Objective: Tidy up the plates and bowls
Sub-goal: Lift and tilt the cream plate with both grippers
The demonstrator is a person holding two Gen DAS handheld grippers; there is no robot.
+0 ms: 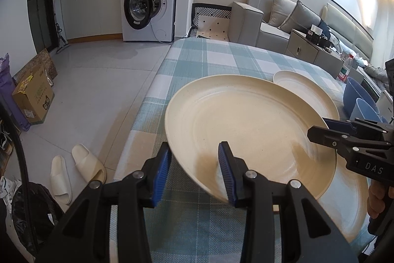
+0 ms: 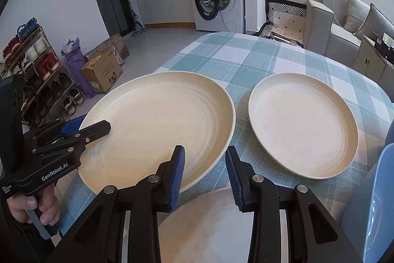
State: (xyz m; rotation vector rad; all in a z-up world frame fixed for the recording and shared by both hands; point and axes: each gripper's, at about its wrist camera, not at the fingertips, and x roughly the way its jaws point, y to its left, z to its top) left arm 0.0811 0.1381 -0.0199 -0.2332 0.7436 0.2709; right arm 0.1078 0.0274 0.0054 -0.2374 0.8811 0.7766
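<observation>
Both hand-held grippers, left hand-held gripper [image 1: 194,169] and right hand-held gripper [image 2: 205,174], are clamping opposite rims of the big cream plate [image 2: 157,125], keeping it level above the checkered surface [image 2: 246,58], probably for stacking on the plate underneath [image 2: 209,221].

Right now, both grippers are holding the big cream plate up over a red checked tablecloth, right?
Almost. The cloth is not red: the right wrist view shows a blue-green and white checked tablecloth. The left gripper and right gripper do hold the big cream plate over it.
</observation>
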